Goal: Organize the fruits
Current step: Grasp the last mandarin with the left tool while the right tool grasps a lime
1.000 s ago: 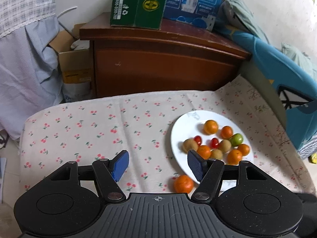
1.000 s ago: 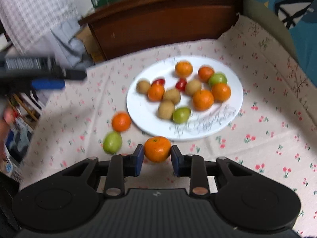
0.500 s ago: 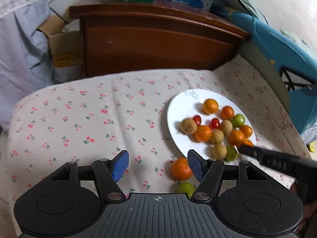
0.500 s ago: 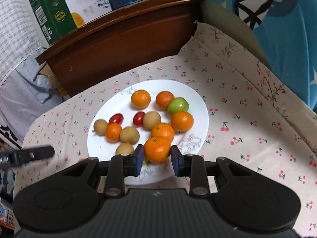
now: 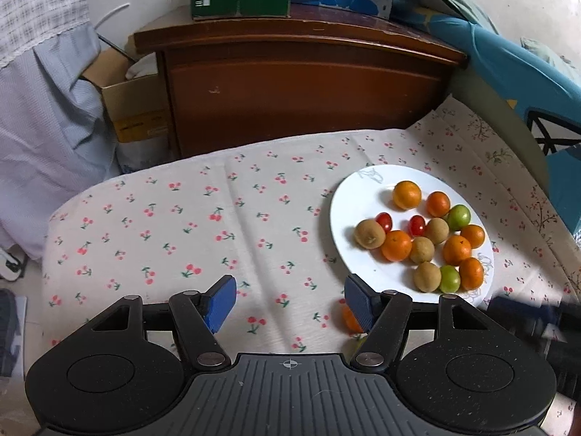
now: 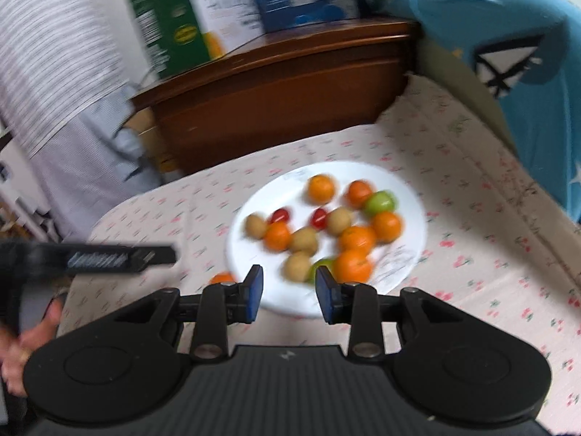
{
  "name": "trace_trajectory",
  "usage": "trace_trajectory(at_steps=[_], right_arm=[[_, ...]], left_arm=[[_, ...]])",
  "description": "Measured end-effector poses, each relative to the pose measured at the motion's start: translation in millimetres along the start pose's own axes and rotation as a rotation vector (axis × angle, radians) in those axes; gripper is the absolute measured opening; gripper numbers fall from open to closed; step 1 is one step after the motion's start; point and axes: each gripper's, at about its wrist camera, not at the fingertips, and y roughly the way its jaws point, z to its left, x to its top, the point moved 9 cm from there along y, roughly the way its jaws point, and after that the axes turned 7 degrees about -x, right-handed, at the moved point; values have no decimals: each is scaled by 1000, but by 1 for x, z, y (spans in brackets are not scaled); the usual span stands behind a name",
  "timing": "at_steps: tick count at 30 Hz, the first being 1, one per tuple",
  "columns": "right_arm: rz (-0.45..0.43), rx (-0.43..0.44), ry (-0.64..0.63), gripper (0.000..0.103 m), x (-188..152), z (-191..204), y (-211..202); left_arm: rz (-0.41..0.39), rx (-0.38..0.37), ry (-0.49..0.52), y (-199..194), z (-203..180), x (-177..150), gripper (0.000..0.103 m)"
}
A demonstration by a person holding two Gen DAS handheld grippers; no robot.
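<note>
White plate [image 5: 348, 196] on the cherry-print tablecloth [image 5: 181, 218], in front of the wooden cabinet [image 5: 290, 87]. On the plate: oranges, green fruits, brown fruits, two cherry tomatoes [image 5: 417, 225]. One orange [image 5: 349, 319] off the plate, on the cloth just beside its near rim, partly hidden behind the left gripper [image 5: 288, 299] pad. Left gripper jaws apart, nothing between them. Right gripper [image 6: 289, 290] over the plate's near rim, jaws apart with a narrow gap, empty; right wrist view blurred. Nearest orange on plate [image 6: 352, 265] just beyond its right pad.
</note>
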Motion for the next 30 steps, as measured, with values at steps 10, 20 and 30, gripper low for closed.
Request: trace_trajectory(at_steps=[10,20,30], right_arm=[[107,101,-71,36,-37,46,29],[110,75,-100,36,-40,56,48],[136,65,-106,26,-44,46,42]], left_arm=[[-1,0,5,-4,5,-3,66],[22,3,22,3,7,-9,66],[54,-67,50,14,-6,-20,66]])
